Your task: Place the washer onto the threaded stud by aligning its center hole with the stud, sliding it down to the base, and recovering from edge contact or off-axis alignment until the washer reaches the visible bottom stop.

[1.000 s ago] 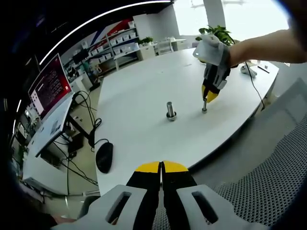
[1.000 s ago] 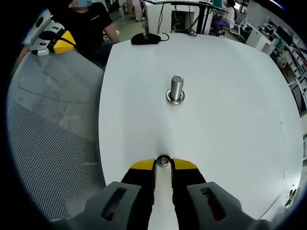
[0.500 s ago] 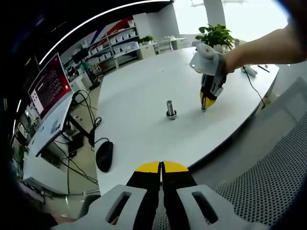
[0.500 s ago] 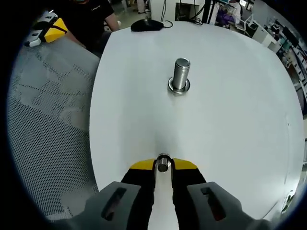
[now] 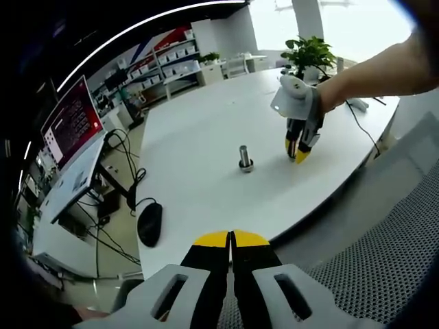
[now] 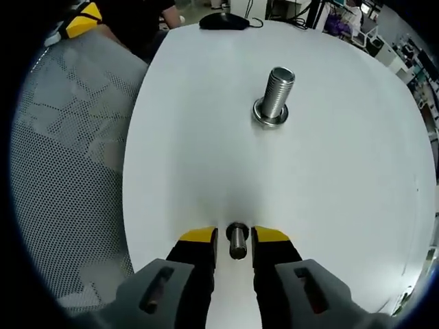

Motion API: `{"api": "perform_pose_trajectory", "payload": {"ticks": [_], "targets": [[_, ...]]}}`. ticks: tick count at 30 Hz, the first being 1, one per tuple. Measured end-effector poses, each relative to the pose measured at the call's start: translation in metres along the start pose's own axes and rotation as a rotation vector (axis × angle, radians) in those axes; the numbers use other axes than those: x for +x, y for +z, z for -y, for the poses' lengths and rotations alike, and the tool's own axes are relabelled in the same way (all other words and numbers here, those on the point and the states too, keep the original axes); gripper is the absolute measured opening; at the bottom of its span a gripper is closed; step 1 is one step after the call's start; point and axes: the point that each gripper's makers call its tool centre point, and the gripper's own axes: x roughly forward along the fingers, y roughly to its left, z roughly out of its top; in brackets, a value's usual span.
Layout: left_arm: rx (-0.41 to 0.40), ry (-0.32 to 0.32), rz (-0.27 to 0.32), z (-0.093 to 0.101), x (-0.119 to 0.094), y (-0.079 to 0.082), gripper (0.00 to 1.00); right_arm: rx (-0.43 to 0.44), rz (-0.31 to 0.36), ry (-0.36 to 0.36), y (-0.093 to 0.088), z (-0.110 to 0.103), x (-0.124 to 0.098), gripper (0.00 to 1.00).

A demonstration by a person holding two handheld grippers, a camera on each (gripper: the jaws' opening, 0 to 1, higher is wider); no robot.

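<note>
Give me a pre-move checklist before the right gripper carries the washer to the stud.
1. Washer held between the jaws of the right gripper: ok, it sits edge-on between the yellow tips.
2. Washer lifted off the white table: ok, the left gripper view shows the right gripper above the surface.
3. Threaded stud upright on its base: ok, nothing on it.
4. Path from washer to stud: ok, only bare tabletop between them.
5. Washer hole lined up with the stud axis: not ok, the washer is well short of the stud.
6. Left gripper out of the way: ok, shut and back at the table edge.
</note>
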Motion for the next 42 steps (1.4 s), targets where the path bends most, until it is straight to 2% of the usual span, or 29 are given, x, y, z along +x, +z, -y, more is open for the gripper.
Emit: {"api": "perform_pose_trajectory", "payload": {"ticks": [2, 5, 9, 12, 14, 17, 20, 23, 26, 30, 34, 36, 38, 39, 42], "targets": [[-0.001, 0.001, 0.000, 0.000, 0.000, 0.000, 0.00, -0.010, -0.011, -0.014, -0.001, 0.002, 0.000, 0.16], [0.001, -0.001, 0.001, 0.000, 0.000, 0.001, 0.00, -0.016, -0.020, -0.010, -0.001, 0.004, 0.000, 0.16], [0.001, -0.001, 0.002, 0.000, 0.001, 0.001, 0.00, -0.019, -0.024, -0.041, -0.003, 0.013, 0.001, 0.16], [0.003, -0.004, 0.002, 0.000, 0.000, 0.001, 0.00, 0.027, 0.032, -0.054, 0.005, 0.017, -0.006, 0.22], [0.006, -0.008, 0.004, 0.001, 0.001, 0.001, 0.00, 0.056, 0.058, -0.076, 0.007, 0.017, -0.019, 0.30], [0.012, -0.017, 0.011, 0.002, 0.000, 0.002, 0.00, 0.094, 0.126, -0.114, 0.009, 0.018, -0.043, 0.36], [0.018, -0.024, 0.013, 0.003, 0.000, 0.003, 0.00, 0.173, 0.200, -0.147, 0.008, 0.017, -0.069, 0.45], [0.016, -0.021, 0.025, 0.001, 0.000, 0.005, 0.00, 0.290, 0.334, -0.211, 0.003, 0.010, -0.113, 0.54], [0.015, -0.019, 0.045, 0.001, 0.000, 0.007, 0.00, 0.428, 0.462, -0.271, -0.010, 0.001, -0.155, 0.62], [0.008, -0.009, 0.092, -0.001, -0.003, 0.014, 0.01, 0.576, 0.591, -0.335, -0.030, -0.015, -0.196, 0.69], [0.014, -0.006, 0.106, -0.002, -0.004, 0.018, 0.01, 0.711, 0.715, -0.382, -0.047, -0.033, -0.222, 0.80], [0.016, -0.009, 0.125, -0.002, -0.005, 0.021, 0.01, 0.798, 0.765, -0.428, -0.059, -0.044, -0.231, 0.89], [0.021, -0.013, 0.127, -0.001, -0.005, 0.021, 0.01, 0.842, 0.786, -0.458, -0.067, -0.054, -0.235, 0.93], [0.024, -0.015, 0.128, 0.000, -0.006, 0.021, 0.01, 0.871, 0.785, -0.490, -0.077, -0.063, -0.236, 0.94], [0.029, -0.019, 0.136, 0.001, -0.006, 0.023, 0.01, 0.912, 0.770, -0.512, -0.088, -0.080, -0.231, 0.97]]}}
